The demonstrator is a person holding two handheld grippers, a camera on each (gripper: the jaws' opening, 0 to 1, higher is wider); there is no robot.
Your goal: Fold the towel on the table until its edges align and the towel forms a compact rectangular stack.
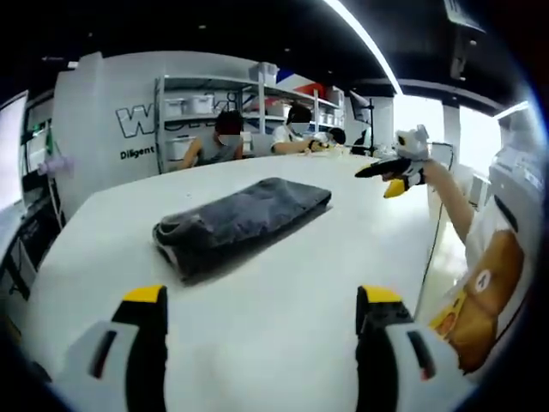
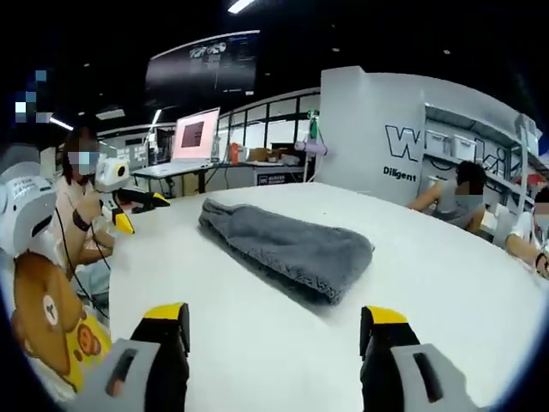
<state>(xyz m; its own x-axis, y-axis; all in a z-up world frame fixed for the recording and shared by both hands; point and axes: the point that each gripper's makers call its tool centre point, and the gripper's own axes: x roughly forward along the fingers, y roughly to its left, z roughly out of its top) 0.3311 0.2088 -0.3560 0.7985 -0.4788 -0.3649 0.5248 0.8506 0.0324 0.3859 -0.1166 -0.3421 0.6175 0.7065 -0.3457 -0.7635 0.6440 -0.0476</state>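
Note:
A dark grey towel lies folded into a thick oblong bundle in the middle of the white table. My left gripper hovers over the near table edge, open and holding nothing, a good way short of the towel. To the towel's right, a person's hand holds up my right gripper above the table's far side. In the right gripper view the same towel runs diagonally ahead of my right gripper, which is open with nothing in it. My left gripper shows at the left, off the table edge.
A person in a bear-print shirt stands at the table's side. Other people sit at the far end, in front of shelves with bins. A monitor stands on a desk behind.

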